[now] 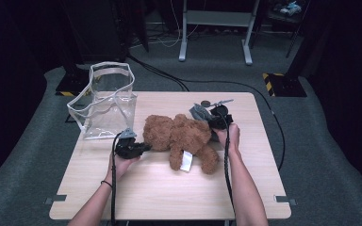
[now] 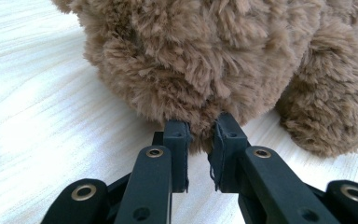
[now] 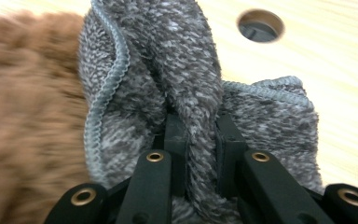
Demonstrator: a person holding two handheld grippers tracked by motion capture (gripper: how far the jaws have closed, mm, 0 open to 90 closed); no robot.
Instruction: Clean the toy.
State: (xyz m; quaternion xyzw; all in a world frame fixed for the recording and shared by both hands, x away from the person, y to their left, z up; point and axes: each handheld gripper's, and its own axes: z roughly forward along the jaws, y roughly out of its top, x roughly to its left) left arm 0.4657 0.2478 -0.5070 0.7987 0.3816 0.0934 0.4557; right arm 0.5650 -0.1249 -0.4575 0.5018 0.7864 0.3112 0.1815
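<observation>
I am holding the teddy bear [image 1: 181,139] at two ends: my left gripper [image 2: 200,140] is nearly closed, its jaws pinching a tuft of brown fur at the bear's head end, and my right gripper [image 3: 200,135] is clamping a fold of the grey towel [image 3: 186,74] that is bunching up between and beyond its jaws, right against the bear's far side. The bear is lying on the table [image 1: 169,188], stretched between the two sets of jaws, with the clear plastic bag [image 1: 106,101] standing beyond the left jaws. I judge I am wiping or tending the bear with the towel while steadying it; next I need to draw the cloth across the fur without letting the left pinch slip. How much fur the left jaws are really gripping is hard to tell, and fur near the right jaws is blurring.
</observation>
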